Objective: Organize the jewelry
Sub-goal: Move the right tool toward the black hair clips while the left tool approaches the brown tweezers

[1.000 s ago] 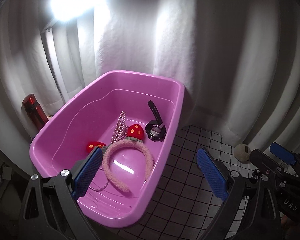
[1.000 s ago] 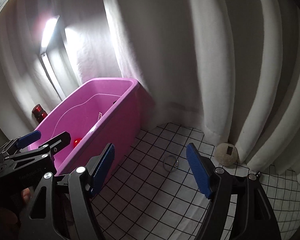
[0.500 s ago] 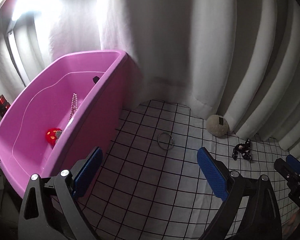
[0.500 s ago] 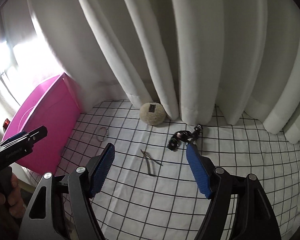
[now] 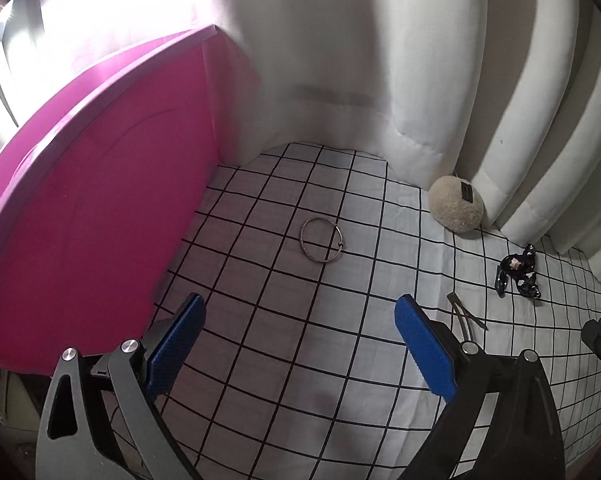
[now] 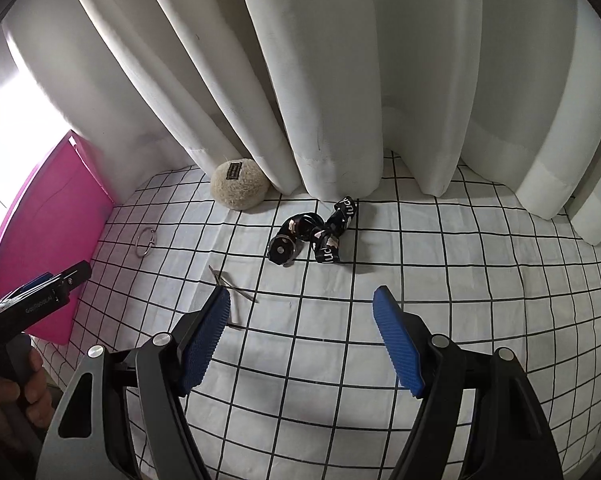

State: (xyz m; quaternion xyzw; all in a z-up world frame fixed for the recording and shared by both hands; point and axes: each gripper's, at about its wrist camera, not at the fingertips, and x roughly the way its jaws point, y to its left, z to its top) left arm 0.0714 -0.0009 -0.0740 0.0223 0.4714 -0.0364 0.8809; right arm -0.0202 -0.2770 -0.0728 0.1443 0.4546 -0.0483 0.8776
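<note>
A thin metal bangle (image 5: 321,241) lies on the checked cloth ahead of my open, empty left gripper (image 5: 298,322); it also shows in the right wrist view (image 6: 145,243). The pink tub (image 5: 88,208) stands left of it. A black ribbon hair tie (image 6: 314,234) lies ahead of my open, empty right gripper (image 6: 302,314); it shows small in the left wrist view (image 5: 518,271). A thin metal hair clip (image 6: 230,284) lies by the right gripper's left finger and in the left wrist view (image 5: 464,316).
A beige fluffy ball (image 6: 239,185) sits against the white curtain (image 6: 340,80) at the back; it also shows in the left wrist view (image 5: 455,204). The left gripper shows at the left edge of the right wrist view (image 6: 40,292). The checked cloth (image 6: 460,280) covers the surface.
Both grippers have swung right, away from the pink tub and lower toward the cloth. The tub's inside has left view; the bangle, clip and hair tie have come closer.
</note>
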